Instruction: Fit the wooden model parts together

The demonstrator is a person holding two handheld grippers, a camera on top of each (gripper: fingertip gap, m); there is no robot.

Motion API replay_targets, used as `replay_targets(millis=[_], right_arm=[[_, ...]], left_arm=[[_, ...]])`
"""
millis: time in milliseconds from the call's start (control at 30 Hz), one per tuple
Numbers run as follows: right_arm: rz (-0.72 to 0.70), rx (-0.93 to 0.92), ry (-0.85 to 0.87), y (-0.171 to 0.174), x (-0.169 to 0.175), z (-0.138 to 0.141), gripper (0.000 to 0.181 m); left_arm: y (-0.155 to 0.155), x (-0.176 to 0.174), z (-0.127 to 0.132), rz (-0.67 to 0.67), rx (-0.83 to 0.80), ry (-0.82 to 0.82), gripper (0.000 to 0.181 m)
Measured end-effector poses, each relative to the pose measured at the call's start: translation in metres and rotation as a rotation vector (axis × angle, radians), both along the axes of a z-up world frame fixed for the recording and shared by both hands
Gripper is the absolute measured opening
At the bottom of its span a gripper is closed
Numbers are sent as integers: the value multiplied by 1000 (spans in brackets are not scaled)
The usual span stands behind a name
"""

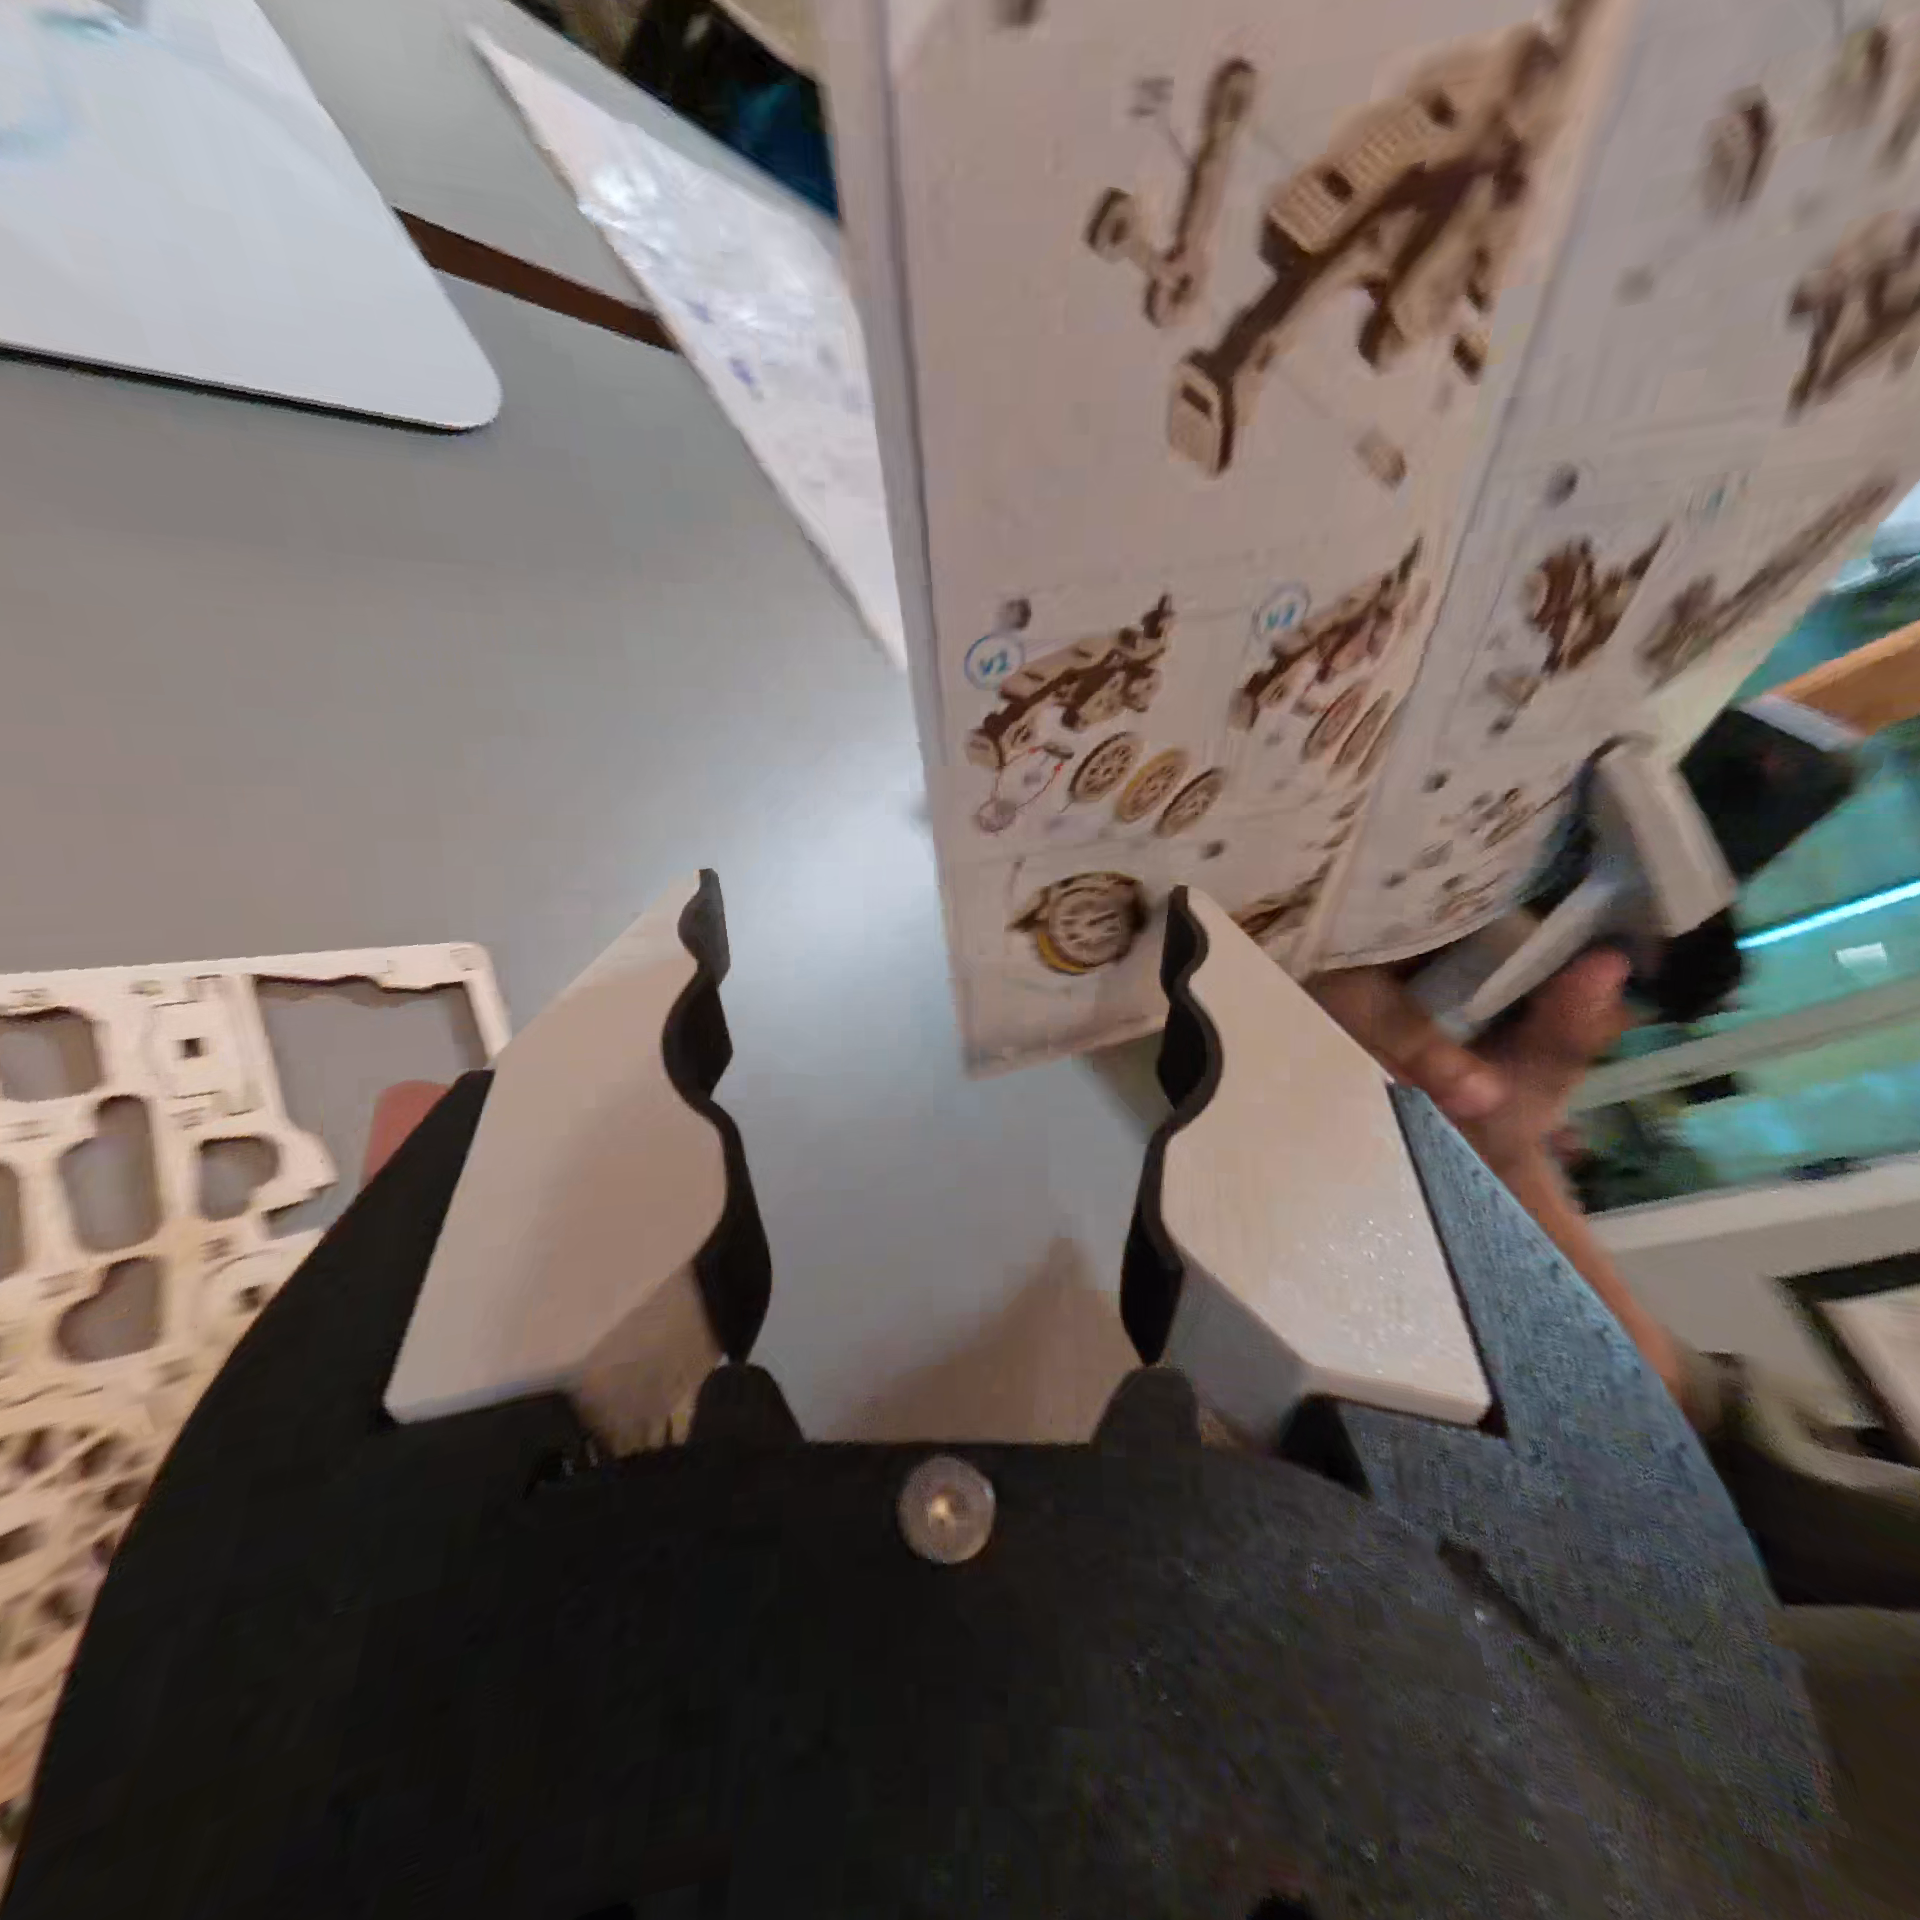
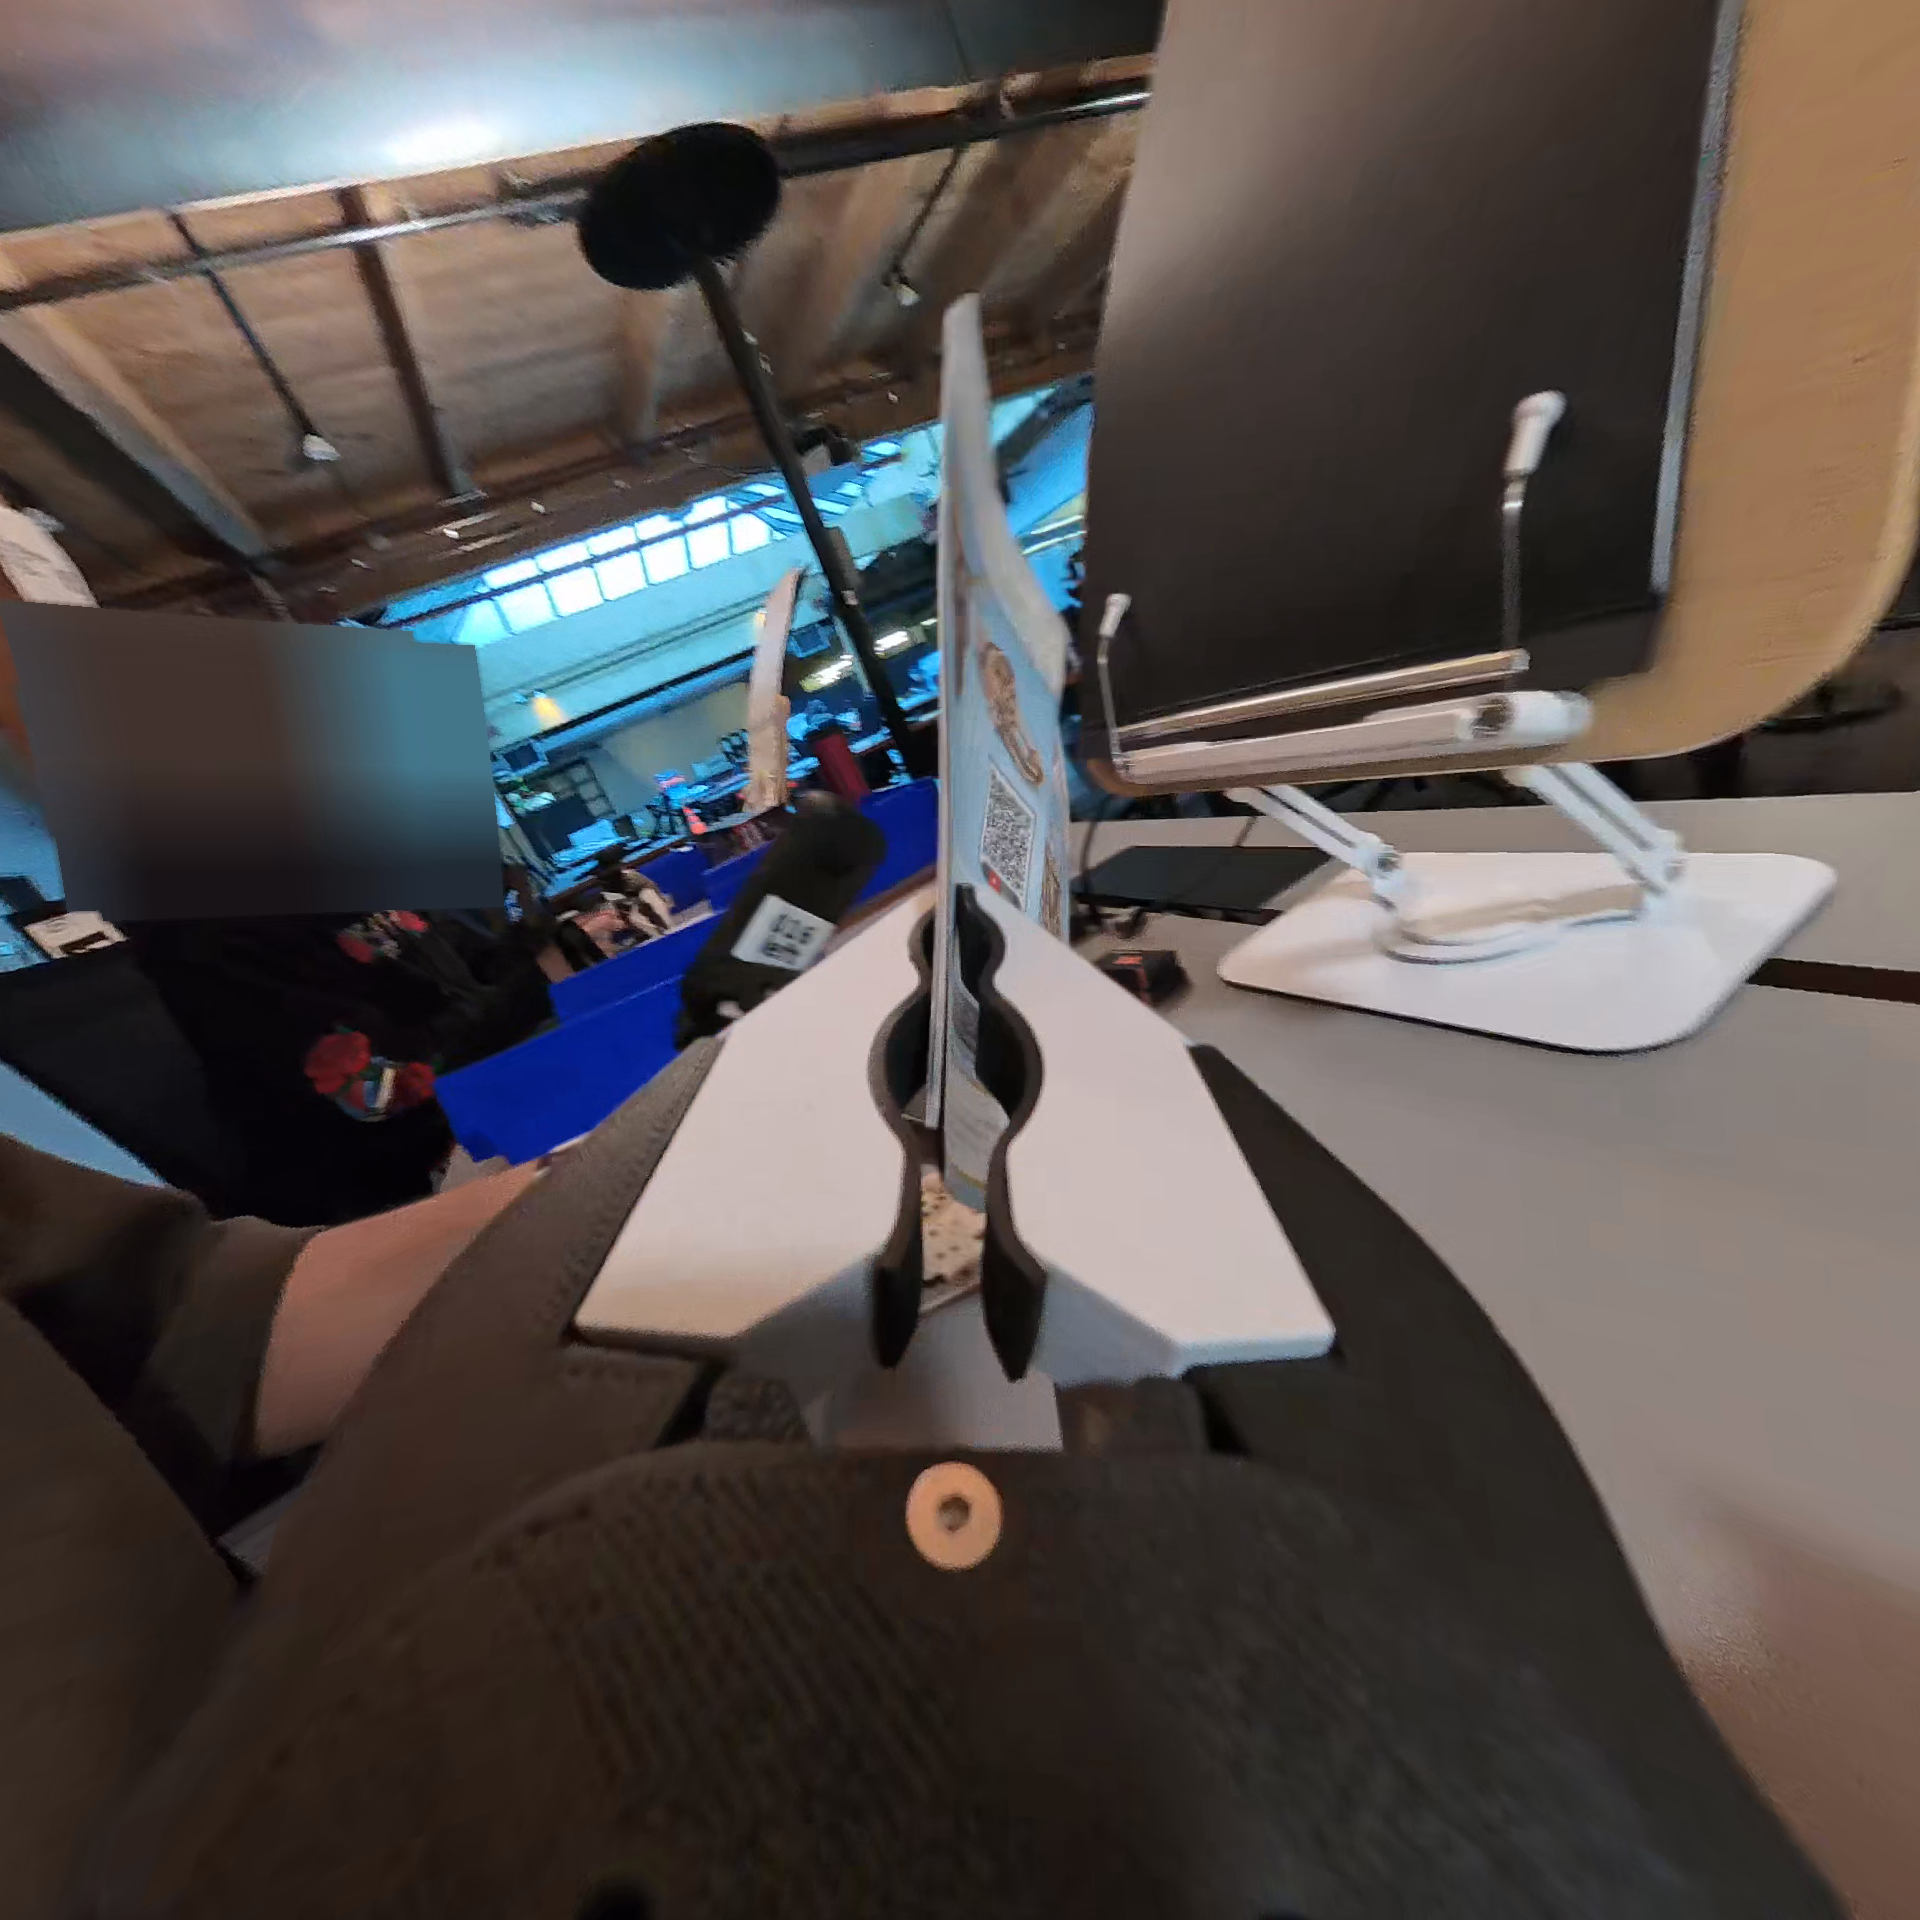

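My right gripper (image 2: 951,914) is shut on a printed instruction booklet (image 2: 987,665) and holds it upright, edge-on, above the grey table. The same booklet (image 1: 1195,468) shows in the left wrist view with pictures of a wooden model, held up at the right by the other gripper (image 1: 1621,883) and a hand. My left gripper (image 1: 940,914) is open and empty, just left of the booklet's lower edge. A wooden parts sheet (image 1: 156,1122) with several cut-outs lies flat on the table at the lower left.
A white stand base (image 1: 208,229) sits on the grey table (image 1: 468,675) at the far left; in the right wrist view it carries a dark tilted laptop (image 2: 1382,343) on a stand (image 2: 1538,935). A second paper sheet (image 1: 748,312) lies behind the booklet. A person stands at left (image 2: 260,1039).
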State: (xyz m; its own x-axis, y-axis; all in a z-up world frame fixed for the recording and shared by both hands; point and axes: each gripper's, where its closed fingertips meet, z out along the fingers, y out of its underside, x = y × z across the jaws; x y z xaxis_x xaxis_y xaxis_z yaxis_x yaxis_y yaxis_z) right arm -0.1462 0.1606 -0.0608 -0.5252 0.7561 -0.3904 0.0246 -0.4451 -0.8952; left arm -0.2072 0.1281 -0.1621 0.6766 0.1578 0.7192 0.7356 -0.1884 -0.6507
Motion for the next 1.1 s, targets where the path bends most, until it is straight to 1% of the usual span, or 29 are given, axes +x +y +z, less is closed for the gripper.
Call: replay_targets(millis=[33,67,133,167,233,267,333,400,533,633,700,833,967,1067,1100], right_arm=[[26,-10,3,-7,0,1,0],[50,-18,-4,-13,-2,1,0],[62,-32,-18,-18,-6,-3,0],[52,-46,-20,-15,-8,-3,0],[31,-65,-33,-5,-14,-5,0],[28,-54,-41,-1,-17,-7,4],[19,-3,-67,6,-24,-14,12],[7,58,-99,10,-34,-23,12],[2,173,-221,9,-66,-51,23],[-4,204,-245,9,-93,-60,23],[14,195,-263,9,-110,-65,30],[51,199,-274,11,-133,-72,36],[95,198,-284,9,-145,-79,45],[121,189,-286,6,-149,-84,59],[141,184,-282,4,-149,-84,59]], left_arm=[[0,3,11,-26,86,-51,82],[-1,5,24,-50,187,-91,77],[-9,-1,42,-46,332,-129,20],[-15,-6,50,-37,399,-125,0],[-23,-15,55,-17,428,-116,0],[-25,-19,54,-14,409,-95,0],[-30,-27,55,-2,376,-15,0],[-33,-35,57,3,347,56,0],[-35,-48,69,-25,356,124,0],[-34,-56,74,-61,358,194,0],[-35,-58,82,-107,418,231,0],[-36,-58,92,-223,507,219,0],[-39,-50,92,-356,531,243,0],[-43,-41,95,-450,582,243,0],[-42,-41,94,-463,582,244,0]])
